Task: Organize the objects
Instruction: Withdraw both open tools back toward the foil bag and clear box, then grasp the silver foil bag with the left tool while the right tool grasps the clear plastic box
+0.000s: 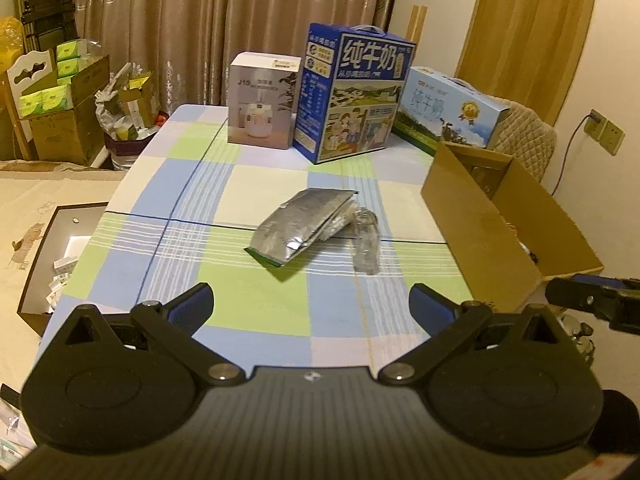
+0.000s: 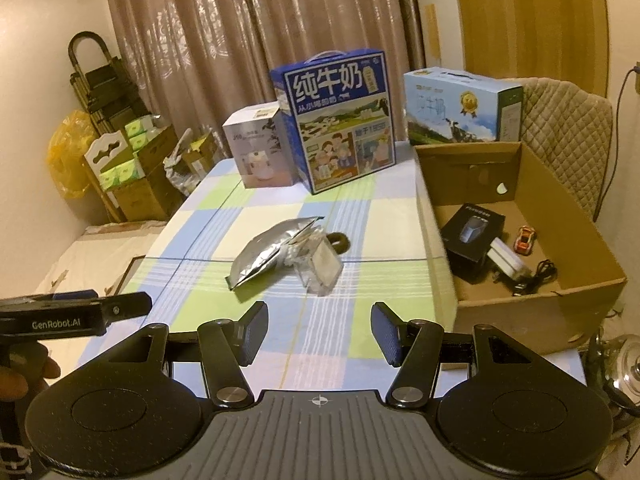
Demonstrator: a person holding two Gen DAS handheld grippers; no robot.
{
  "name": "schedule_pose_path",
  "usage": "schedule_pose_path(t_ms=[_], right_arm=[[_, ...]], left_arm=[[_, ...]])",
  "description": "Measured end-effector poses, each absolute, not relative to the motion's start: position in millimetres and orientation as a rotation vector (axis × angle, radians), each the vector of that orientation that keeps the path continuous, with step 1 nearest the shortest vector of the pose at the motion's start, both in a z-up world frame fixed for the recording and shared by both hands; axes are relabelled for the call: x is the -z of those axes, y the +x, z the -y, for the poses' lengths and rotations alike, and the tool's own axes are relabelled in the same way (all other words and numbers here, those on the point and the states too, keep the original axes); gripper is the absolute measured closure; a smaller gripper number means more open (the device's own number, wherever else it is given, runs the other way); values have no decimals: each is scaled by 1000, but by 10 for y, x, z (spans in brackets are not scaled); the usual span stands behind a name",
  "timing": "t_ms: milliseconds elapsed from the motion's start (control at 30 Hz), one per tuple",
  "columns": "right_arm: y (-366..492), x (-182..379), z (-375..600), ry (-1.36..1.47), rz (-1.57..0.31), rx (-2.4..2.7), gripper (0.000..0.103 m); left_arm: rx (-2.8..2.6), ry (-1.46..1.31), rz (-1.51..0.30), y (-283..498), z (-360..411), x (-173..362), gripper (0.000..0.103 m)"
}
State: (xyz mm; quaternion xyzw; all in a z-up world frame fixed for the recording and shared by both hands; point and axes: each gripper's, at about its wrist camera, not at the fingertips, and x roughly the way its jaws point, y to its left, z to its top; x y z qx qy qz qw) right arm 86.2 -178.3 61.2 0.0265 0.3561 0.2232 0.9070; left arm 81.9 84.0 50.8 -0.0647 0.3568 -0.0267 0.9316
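Observation:
A crumpled silver foil pouch (image 1: 304, 222) (image 2: 266, 252) lies mid-table on the checked cloth. A clear plastic packet (image 1: 365, 246) (image 2: 320, 268) rests against its right side, and a dark ring (image 2: 339, 241) sits just behind them. An open cardboard box (image 1: 492, 216) (image 2: 572, 300) stands at the table's right edge. My left gripper (image 1: 311, 306) is open over the near part of the table, short of the pouch, nothing between its blue pads. My right gripper (image 2: 319, 334) is open too, empty, just short of the packet. Each gripper shows at the edge of the other's view.
Along the far edge stand a white humidifier box (image 1: 262, 100), a tall blue milk carton (image 1: 352, 92) and a light blue milk carton (image 1: 452, 110). The cardboard box holds a black box (image 2: 472, 236), a toy car (image 2: 525, 239) and cables. Stacked cartons fill the floor at left.

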Motion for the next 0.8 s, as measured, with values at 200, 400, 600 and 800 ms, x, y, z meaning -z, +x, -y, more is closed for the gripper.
schedule_pose_path(t_ms=[200,400,600,800], right_arm=[[1038,-408,1594,34,-753,-488,49],[1377,-169,1381,18,-763,-499,49],[1755,112,1160,-6,-764,-515,49],[2102,434,947,-30,-770,-525,49]], left_arm=[[36,-137,-762,1052,-981,-368,1],[49,-60,-768,1425,-1070,-180,1],[68,-4,-772,1849,-1166,51,1],[96,77,-779,2233,-1150,352,1]])
